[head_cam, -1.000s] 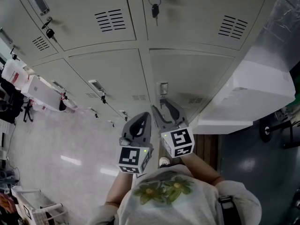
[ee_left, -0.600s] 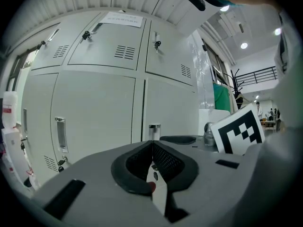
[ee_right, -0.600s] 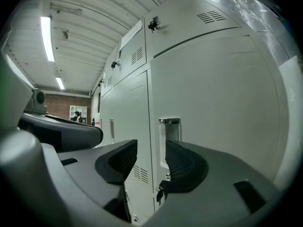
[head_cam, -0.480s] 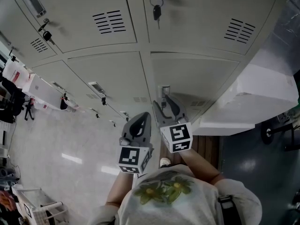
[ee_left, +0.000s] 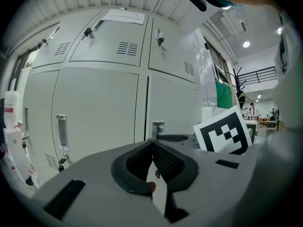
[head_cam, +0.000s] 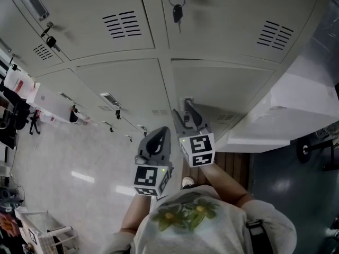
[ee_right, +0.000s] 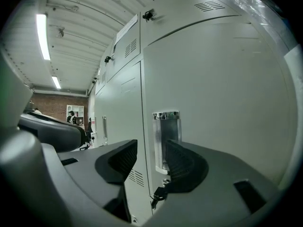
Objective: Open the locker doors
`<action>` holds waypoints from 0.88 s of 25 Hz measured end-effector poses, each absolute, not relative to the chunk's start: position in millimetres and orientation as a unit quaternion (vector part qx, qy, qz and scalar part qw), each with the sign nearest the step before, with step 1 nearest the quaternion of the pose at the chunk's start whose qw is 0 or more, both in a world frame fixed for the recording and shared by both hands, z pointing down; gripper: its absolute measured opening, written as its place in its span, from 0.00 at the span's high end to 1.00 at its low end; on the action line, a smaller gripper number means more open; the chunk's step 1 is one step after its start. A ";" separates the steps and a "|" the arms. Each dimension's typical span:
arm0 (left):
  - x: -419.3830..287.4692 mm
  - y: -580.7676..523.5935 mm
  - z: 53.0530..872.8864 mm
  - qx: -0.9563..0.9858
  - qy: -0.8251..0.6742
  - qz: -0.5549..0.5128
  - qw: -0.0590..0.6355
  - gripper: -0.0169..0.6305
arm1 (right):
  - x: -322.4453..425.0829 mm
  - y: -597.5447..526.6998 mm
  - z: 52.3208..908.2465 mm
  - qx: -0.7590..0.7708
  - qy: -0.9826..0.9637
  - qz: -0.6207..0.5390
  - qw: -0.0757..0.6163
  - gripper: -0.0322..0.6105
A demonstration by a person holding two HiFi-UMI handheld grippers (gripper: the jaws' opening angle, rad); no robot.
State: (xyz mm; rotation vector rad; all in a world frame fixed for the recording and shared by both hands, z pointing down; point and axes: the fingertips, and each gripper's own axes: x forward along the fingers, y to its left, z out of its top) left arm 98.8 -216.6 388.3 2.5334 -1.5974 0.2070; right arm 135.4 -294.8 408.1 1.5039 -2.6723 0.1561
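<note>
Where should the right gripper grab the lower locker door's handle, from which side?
Probably the chrome handle, in its upright recess by the left edge of the door. Come head-on with the open right gripper, one jaw inside, then pull outward.

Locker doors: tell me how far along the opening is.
Done: nothing; every locker door in view is shut. In hand: the right claw, jaws apart, is lined up with the lower door's recessed handle but has not closed on it. The left claw is shut and empty, held back. Left: grip the handle, pull that door, then the others.
</note>
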 end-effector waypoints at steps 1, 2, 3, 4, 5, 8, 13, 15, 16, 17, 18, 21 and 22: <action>98.5 -216.4 389.5 0.841 -0.531 0.071 0.071 0.93 | 134.5 -296.2 408.9 0.490 -0.869 0.051 0.037 0.68; 98.1 -216.2 390.7 0.841 -0.531 0.074 0.073 0.93 | 133.4 -297.4 409.8 0.491 -0.869 0.051 0.039 0.68; 97.8 -216.2 391.3 0.840 -0.531 0.076 0.074 0.93 | 132.3 -298.5 410.7 0.491 -0.869 0.052 0.041 0.68; 97.5 -216.1 391.6 0.840 -0.532 0.077 0.076 0.93 | 131.2 -299.5 411.6 0.491 -0.869 0.052 0.042 0.68; 97.1 -216.1 391.7 0.840 -0.532 0.078 0.077 0.93 | 130.1 -300.2 412.5 0.491 -0.869 0.052 0.044 0.68; 95.7 -217.9 388.0 0.839 -0.536 0.071 0.071 0.93 | 127.0 -300.7 414.7 0.488 -0.870 0.053 0.048 0.68; 93.3 -217.8 388.8 0.838 -0.536 0.073 0.071 0.93 | 126.0 -300.1 415.3 0.492 -0.868 0.050 0.048 0.68; 92.5 -218.2 388.7 0.837 -0.537 0.070 0.071 0.93 | 126.1 -300.0 415.3 0.492 -0.868 0.049 0.049 0.68; 92.5 -218.3 388.0 0.838 -0.537 0.068 0.070 0.93 | 126.3 -299.7 415.4 0.492 -0.868 0.049 0.049 0.68; 92.6 -218.2 387.4 0.838 -0.537 0.067 0.067 0.93 | 126.5 -299.2 415.5 0.493 -0.867 0.048 0.050 0.68; 92.6 -218.0 386.8 0.839 -0.536 0.066 0.065 0.93 | 126.8 -298.5 415.5 0.495 -0.866 0.048 0.050 0.68; 91.9 -216.1 387.4 0.839 -0.536 0.066 0.068 0.93 | 127.3 -295.0 415.5 0.500 -0.863 0.044 0.051 0.68; 91.5 -215.4 387.9 0.839 -0.536 0.066 0.070 0.93 | 127.3 -293.6 415.6 0.501 -0.863 0.042 0.052 0.68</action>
